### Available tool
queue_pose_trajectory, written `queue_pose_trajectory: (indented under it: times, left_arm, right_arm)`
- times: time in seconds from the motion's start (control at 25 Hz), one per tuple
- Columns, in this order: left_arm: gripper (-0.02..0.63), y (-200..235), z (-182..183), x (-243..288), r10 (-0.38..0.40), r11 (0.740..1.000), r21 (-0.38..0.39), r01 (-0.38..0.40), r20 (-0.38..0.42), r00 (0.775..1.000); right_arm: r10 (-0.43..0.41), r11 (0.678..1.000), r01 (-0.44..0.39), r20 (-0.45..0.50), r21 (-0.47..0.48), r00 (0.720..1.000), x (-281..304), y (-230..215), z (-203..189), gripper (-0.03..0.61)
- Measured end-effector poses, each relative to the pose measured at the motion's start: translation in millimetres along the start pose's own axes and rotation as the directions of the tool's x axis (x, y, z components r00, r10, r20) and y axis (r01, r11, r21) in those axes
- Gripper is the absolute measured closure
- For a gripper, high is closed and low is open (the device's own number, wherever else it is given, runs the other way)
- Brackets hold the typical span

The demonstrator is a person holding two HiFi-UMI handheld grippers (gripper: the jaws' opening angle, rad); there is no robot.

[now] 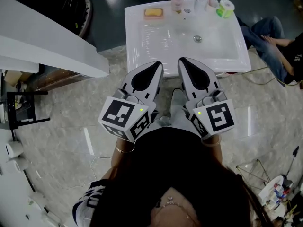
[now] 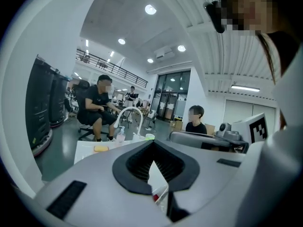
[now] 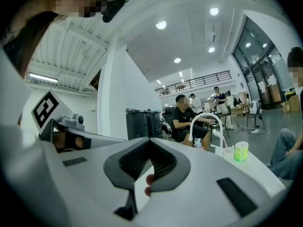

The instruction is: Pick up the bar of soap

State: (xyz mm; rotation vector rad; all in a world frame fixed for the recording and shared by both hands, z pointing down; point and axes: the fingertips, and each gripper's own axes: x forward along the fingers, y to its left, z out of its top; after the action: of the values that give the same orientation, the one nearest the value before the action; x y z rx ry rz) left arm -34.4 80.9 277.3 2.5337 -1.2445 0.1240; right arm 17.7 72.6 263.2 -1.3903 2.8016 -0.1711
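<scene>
The yellow bar of soap point(image 1: 154, 13) lies in a dish on the far left corner of the white sink point(image 1: 142, 41). In the left gripper view the soap point(image 2: 101, 148) shows small, well ahead on the sink's rim. My left gripper point(image 1: 158, 65) and right gripper point(image 1: 182, 60) are held side by side in front of the person's body, short of the sink's near edge, both pointing toward it. Each has its jaws together with nothing between them, as the left gripper point(image 2: 152, 144) and right gripper point(image 3: 149, 140) also show in their own views.
A pink bottle point(image 1: 177, 1), a cup with a brush point(image 1: 202, 2) and a green roll point(image 1: 225, 7) stand along the sink's far edge by the white faucet point(image 3: 203, 119). A seated person point(image 1: 270, 41) is right of the sink. A white counter point(image 1: 47, 46) lies at left.
</scene>
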Motion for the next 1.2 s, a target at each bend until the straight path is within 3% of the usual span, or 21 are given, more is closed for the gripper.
queue_pose_trajectory:
  times: [0.64,1.2]
  left_arm:
    - [0.617,43.6,40.2,126.7,0.063,0.998,-0.001,-0.063,-0.002,0.998]
    - [0.617,98.0,56.8,154.2,0.170,0.985,-0.041,-0.169,0.006,0.986]
  right_arm:
    - [0.049,0.999,-0.049,-0.010,0.012,0.999,74.2,-117.6,8.7,0.571]
    - [0.109,0.994,-0.108,-0.050,0.028,0.993,136.0,-155.1,6.0,0.571]
